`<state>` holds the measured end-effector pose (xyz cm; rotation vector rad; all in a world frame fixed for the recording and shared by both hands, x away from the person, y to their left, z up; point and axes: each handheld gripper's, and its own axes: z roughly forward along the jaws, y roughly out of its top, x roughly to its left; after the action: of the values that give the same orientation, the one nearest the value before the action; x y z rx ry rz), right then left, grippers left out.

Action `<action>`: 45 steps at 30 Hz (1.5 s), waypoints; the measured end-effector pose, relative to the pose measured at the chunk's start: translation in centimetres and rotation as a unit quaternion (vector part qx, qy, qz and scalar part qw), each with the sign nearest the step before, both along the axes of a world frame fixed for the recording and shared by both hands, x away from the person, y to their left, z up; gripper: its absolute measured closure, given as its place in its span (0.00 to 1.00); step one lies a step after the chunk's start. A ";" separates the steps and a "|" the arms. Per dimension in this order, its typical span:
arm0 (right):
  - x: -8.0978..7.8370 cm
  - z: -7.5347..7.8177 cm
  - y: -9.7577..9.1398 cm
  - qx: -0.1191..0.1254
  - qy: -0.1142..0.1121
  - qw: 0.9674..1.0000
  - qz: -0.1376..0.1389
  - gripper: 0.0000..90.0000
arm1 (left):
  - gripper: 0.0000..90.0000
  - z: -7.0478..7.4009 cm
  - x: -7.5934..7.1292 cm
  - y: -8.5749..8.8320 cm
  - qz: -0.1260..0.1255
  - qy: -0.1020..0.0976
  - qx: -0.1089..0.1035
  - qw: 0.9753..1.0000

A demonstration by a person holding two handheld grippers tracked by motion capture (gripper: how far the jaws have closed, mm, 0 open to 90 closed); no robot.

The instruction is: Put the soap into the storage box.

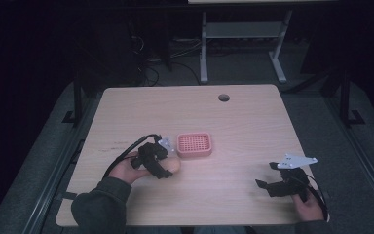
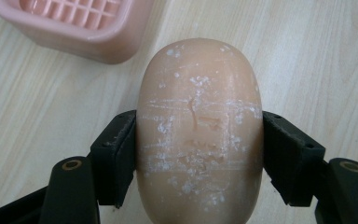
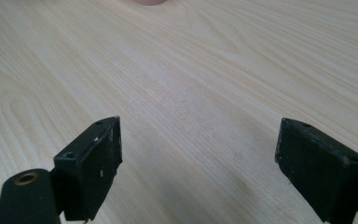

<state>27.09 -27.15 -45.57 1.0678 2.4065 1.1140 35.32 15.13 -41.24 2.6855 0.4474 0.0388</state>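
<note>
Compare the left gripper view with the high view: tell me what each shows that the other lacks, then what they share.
The left gripper view alone shows the white scuffs and scratches on the soap bar and both black fingers pressed against its sides. The high view alone shows the right gripper, open above bare wood, the person's hands, and the table with its round hole. Both show the soap held by the left gripper, with the pink slotted soap dish just beyond it.

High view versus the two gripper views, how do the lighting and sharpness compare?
High view: dim, the surroundings nearly black, only the light wooden table lit; the pink slotted soap dish is small and soft. Left gripper view: bright and even, the peach oval soap bar sharp, white scuffs clear. Right gripper view: bright, wood grain crisp, the right gripper casting a faint shadow.
</note>
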 end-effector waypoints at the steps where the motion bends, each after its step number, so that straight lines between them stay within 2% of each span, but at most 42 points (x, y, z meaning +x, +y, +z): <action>1: 0.0 0.0 0.0 -0.001 0.000 1.000 0.000 0.16 | 0.36 0.1 0.1 -0.1 0.000 0.000 0.000 1.000; 13: 0.0 0.0 0.0 0.001 0.001 1.000 -0.001 0.16 | 0.36 0.2 0.8 -0.7 -0.003 0.004 0.000 1.000; 25: 0.0 0.0 0.0 0.006 -0.003 1.000 -0.001 0.16 | 0.36 0.7 1.8 -2.1 -0.011 0.004 0.000 1.000; 28: 0.0 0.1 -0.1 0.005 -0.002 1.000 -0.001 0.16 | 0.36 0.8 2.1 -2.6 -0.017 0.002 0.006 1.000; 33: -0.1 0.1 -0.1 0.005 -0.002 1.000 -0.002 0.16 | 0.36 1.0 2.4 -3.0 -0.018 0.002 0.002 1.000; 45: 0.0 0.1 -0.1 0.005 -0.002 1.000 -0.001 0.16 | 0.36 0.6 3.1 -2.8 -0.011 0.009 0.001 1.000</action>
<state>27.06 -27.22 -45.52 1.0687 2.3995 1.1273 38.43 12.28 -40.59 2.6950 0.4224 0.0079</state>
